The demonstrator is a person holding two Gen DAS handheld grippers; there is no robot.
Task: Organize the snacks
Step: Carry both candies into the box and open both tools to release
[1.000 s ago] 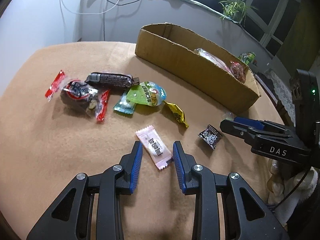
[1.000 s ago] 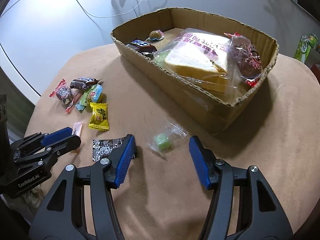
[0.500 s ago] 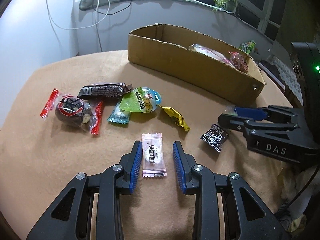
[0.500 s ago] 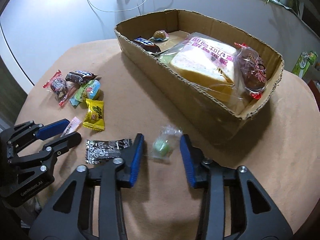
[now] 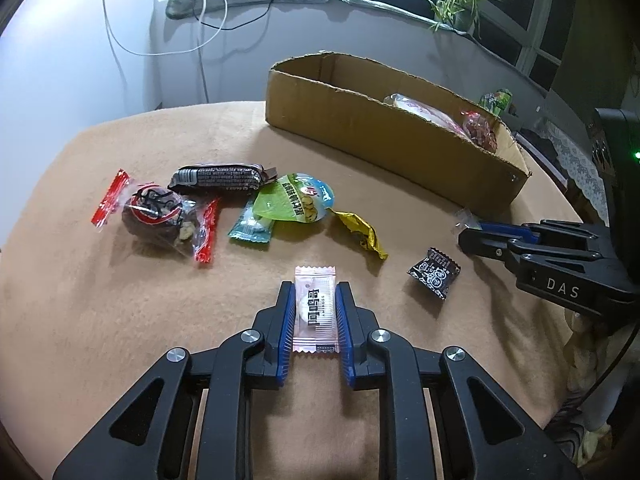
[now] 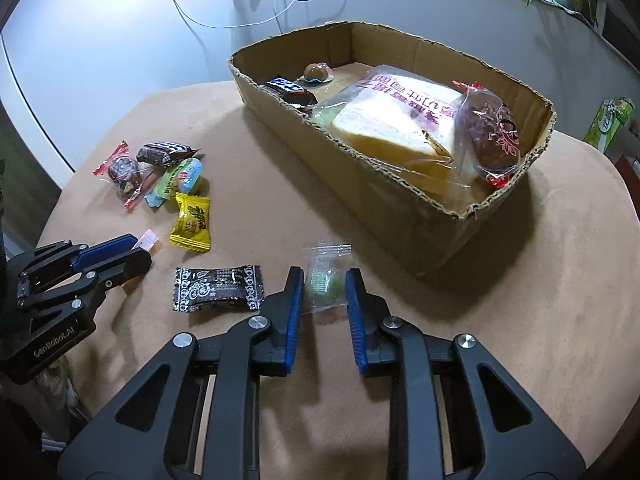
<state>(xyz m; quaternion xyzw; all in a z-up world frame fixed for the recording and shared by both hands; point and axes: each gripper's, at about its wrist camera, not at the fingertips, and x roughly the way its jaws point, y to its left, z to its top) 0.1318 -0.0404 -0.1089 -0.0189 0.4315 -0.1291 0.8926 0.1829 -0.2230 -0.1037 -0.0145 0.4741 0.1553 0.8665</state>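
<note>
We are squeezing a pink candy (image 5: 315, 312) in our left gripper (image 5: 314, 334). Our right gripper (image 6: 323, 312) is closing around a green candy (image 6: 326, 282) beside the box (image 6: 360, 184). Bread (image 6: 396, 120) and some treats are sitting inside already. A pile of snacks (image 5: 224, 204) is waiting on the table (image 5: 80, 320).

Bare tablecloth (image 5: 100, 320) lower left of frame; snack cluster (image 5: 224, 204) blocks centre-left, cardboard box (image 5: 380, 140) walls off upper right.
</note>
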